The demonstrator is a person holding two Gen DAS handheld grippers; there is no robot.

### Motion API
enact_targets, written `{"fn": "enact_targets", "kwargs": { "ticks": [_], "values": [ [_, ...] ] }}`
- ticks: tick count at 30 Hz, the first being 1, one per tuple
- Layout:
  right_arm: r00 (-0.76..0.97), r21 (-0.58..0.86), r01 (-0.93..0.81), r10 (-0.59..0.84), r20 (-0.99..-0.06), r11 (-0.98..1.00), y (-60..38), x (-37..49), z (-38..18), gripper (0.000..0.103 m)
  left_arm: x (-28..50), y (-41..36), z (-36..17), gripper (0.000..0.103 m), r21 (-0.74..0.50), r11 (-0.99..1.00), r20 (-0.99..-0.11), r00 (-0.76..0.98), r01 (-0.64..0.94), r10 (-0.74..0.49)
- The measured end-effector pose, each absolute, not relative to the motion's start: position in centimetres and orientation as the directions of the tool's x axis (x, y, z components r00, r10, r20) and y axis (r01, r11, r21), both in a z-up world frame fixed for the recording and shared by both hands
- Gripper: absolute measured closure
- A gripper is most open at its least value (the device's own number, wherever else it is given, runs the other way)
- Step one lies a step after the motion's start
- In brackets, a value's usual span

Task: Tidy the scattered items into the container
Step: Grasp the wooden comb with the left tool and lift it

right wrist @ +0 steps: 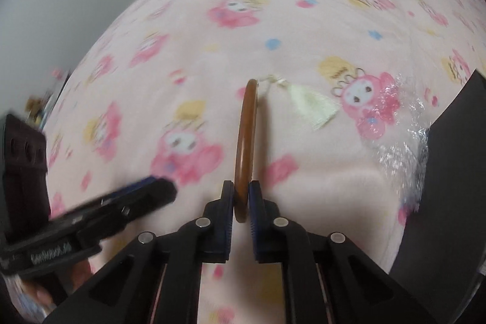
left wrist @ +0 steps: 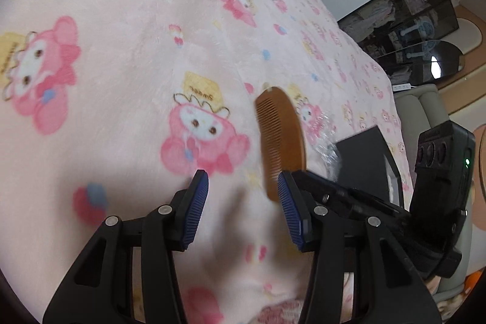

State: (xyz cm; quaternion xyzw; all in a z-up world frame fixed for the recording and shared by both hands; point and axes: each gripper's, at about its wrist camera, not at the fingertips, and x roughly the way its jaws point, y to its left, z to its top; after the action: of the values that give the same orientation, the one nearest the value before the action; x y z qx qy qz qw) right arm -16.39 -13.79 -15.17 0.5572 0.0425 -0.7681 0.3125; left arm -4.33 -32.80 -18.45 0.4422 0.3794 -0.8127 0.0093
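**Comb gripped, box waiting at the frame's right edge**

The right claw (right wrist: 241, 198) is closed on the lower end of a wooden comb (right wrist: 245, 141), its blue pads pressed to either face, so the comb stands edge-on and reaches up the middle of the right wrist view. A pale tassel (right wrist: 313, 108) trails from the comb's top end toward the right. In the left wrist view the same comb (left wrist: 281, 138) appears at centre right, teeth facing left. The left claw (left wrist: 243, 211) stands partly open with nothing between its pads, low over the pink printed blanket (left wrist: 127, 99) on the bed.

The step in hand looks like the carry: the pick is made and the drop remains. The likely container is the dark box (right wrist: 452, 172) at the right edge of the right wrist view, with a crumpled clear plastic wrap (right wrist: 398, 148) lying against its near side. The next move calls for swinging the comb right, over the box rim, then opening the claw.

The blanket between comb and box is bare apart from the wrap, which the tassel could snag. The left claw sits close at lower left, away from that path. The bed's edge falls away behind the box.
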Motion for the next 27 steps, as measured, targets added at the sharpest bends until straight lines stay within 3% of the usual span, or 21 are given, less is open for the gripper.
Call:
{"fn": "enact_targets", "kwargs": {
  "ticks": [5,14,16,17,18,19,22,25,27],
  "values": [
    [-0.106,0.245,0.655,-0.408,-0.907,-0.715,-15.4,-12.5,-15.8,0.095,-3.0,-32.1,-18.7,0.055,-0.51,-0.77,-0.792,-0.558,0.384,0.247],
    [-0.097,0.149,0.799,-0.369,-0.924,-0.583,-17.1,-9.5,-16.2,0.094,-3.8,-31.7,-18.6,0.053,-0.654,-0.687,-0.698,-0.602,0.316,0.387],
    [-0.095,0.133,0.815,-0.356,-0.93,-0.564,-17.4,-9.1,-16.4,0.094,-4.1,-31.6,-18.9,0.054,-0.636,-0.693,-0.717,-0.593,0.34,0.366],
    [-0.078,0.148,0.807,-0.351,-0.933,-0.571,-17.2,-9.2,-16.7,0.094,-4.3,-31.6,-19.5,0.056,-0.598,-0.705,-0.755,-0.564,0.381,0.335],
    [-0.055,0.172,0.791,-0.349,-0.936,-0.587,-17.0,-9.4,-17.1,0.093,-4.4,-31.7,-20.0,0.067,-0.55,-0.722,-0.794,-0.531,0.419,0.296],
    [-0.04,0.193,0.769,-0.347,-0.937,-0.609,-16.5,-9.8,-17.3,0.089,-4.4,-31.8,-20.4,0.069,-0.512,-0.736,-0.82,-0.508,0.444,0.263],
    [-0.025,0.227,0.7,-0.341,-0.94,-0.676,-15.0,-10.8,-17.9,0.079,-3.9,-32.7,-20.8,0.069,-0.538,-0.716,-0.805,-0.522,0.445,0.28],
    [0.083,0.377,0.573,-0.406,-0.91,-0.727,-13.6,-12.5,-19.0,0.066,-4.4,-33.6,-20.6,0.063,-0.554,-0.712,-0.789,-0.544,0.432,0.285],
    [0.155,0.479,0.495,-0.468,-0.87,-0.725,-13.3,-13.5,-19.9,0.065,-5.2,-34.1,-21.0,0.058,-0.547,-0.716,-0.797,-0.533,0.434,0.285]
  ]
}}
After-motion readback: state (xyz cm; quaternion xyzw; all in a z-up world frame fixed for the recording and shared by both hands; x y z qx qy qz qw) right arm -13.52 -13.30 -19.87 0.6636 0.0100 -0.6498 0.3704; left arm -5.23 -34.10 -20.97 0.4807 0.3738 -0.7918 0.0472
